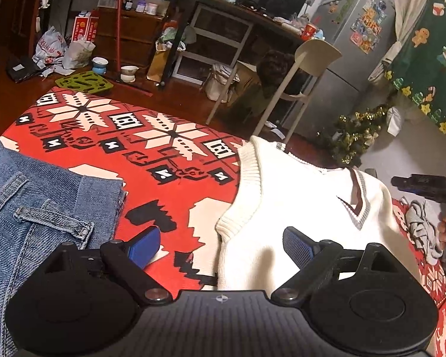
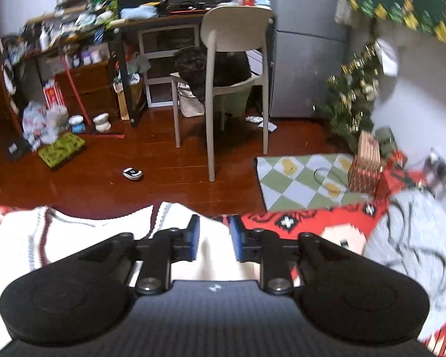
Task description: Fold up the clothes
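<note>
**Vest spread, folding barely begun**

Left claw (image 1: 221,245) wide, empty, straddling the armhole edge of the cream knitted V-neck vest (image 1: 297,196) on the red patterned blanket (image 1: 163,154). Right claw (image 2: 214,236) narrow, over vest cloth, grip unclear. Blue denim jeans (image 1: 38,196) seen by left view only; crumpled grey garment (image 2: 416,238) awaiting, clearer in right.

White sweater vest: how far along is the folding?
Done: the jeans lie at the left, seemingly folded. In hand: the white vest lies on the red blanket; left gripper open, right gripper partly open over its edge. Left: the grey garment, crumpled.
</note>
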Available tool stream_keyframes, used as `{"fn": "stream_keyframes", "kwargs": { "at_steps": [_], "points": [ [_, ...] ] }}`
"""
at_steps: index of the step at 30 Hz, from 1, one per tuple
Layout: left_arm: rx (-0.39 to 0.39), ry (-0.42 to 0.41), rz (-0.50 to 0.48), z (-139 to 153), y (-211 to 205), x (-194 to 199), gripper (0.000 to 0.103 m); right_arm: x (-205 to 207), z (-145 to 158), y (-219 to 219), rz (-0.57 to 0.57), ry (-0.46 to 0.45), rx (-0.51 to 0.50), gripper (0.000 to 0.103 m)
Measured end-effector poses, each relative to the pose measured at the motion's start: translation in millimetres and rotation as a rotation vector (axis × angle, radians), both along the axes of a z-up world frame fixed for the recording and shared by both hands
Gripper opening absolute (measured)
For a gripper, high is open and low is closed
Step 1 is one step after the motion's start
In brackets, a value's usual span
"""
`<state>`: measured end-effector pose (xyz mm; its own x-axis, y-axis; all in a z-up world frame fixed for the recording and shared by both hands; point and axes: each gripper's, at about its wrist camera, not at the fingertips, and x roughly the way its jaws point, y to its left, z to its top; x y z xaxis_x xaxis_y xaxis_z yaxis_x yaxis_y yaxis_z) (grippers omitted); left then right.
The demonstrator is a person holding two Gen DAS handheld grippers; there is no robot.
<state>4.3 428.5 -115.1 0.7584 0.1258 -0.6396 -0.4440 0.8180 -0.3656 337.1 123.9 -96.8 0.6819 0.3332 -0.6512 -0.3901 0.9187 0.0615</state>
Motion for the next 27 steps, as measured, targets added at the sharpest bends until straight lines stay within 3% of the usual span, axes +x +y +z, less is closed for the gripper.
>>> {"fn": "stream_keyframes", "kwargs": {
  "at_steps": [4, 9, 13, 15, 20, 25, 27],
  "points": [
    [0.013, -0.005, 0.003, 14, -9, -1, 0.09, -33, 18, -25, 0.01, 0.037, 0.029, 0.033],
    [0.103, 0.015, -0.034, 19, -44, 0, 0.092, -130, 30, -55, 0.05, 0.072, 0.046, 0.048],
    [0.175, 0.023, -0.063, 10, -78, 2, 0.092, -209, 16, -63, 0.081, 0.061, 0.029, 0.052],
    [0.198, 0.026, -0.117, 3, -95, 3, 0.092, -234, 6, -62, 0.077, 0.053, 0.03, 0.06],
    [0.295, 0.059, -0.209, -17, -129, 4, 0.092, -268, -9, -69, 0.091, 0.048, 0.054, 0.063],
    [0.366, 0.055, -0.196, -33, -142, 5, 0.101, -278, -14, -80, 0.114, 0.06, 0.061, 0.063],
    [0.358, 0.053, -0.198, -33, -141, 5, 0.103, -274, -14, -85, 0.112, 0.068, 0.079, 0.063]
  ]
}}
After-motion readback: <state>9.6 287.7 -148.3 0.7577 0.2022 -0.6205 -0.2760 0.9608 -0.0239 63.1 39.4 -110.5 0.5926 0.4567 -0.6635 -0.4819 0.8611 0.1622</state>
